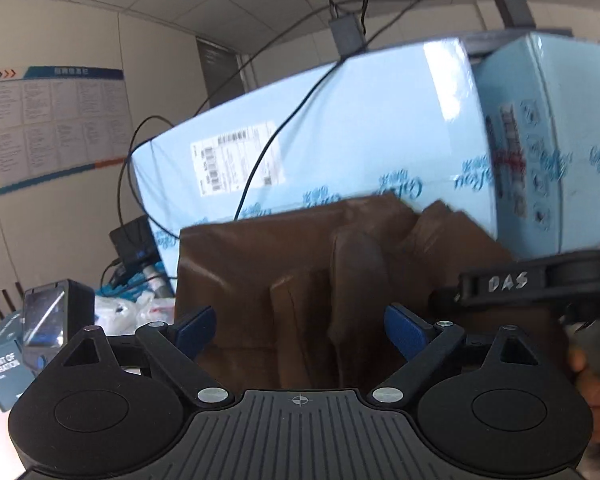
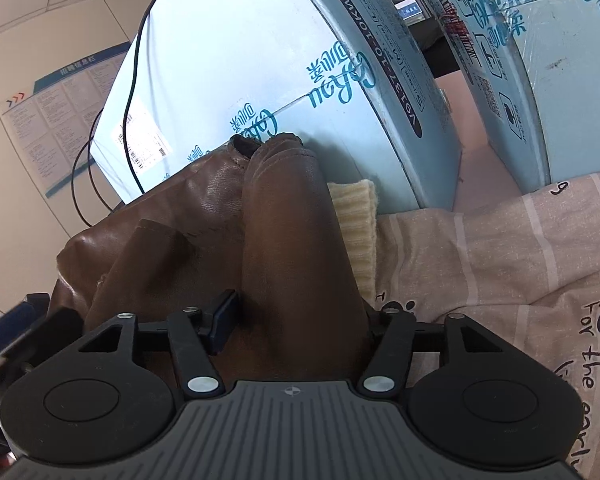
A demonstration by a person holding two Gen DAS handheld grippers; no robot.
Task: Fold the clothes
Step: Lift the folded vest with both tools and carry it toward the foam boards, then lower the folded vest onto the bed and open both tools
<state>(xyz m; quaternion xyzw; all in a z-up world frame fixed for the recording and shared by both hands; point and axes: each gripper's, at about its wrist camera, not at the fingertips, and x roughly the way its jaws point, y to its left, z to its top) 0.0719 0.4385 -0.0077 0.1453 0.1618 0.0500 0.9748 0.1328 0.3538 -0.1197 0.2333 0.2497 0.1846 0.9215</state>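
Brown leather jacket lies folded on striped sheet, far edge against blue cartons. Left gripper released, nothing gripped. Right gripper parted astride a sleeve; contact unclear.

Jacket lies bunched straight ahead of both grippers, on the bedsheet. One jacket sleeve runs forward between the right gripper jaws. Knit garment just right of that sleeve. Big cartons stand behind the jacket. Left gripper: jacket beyond its fingertips, small box to its left.
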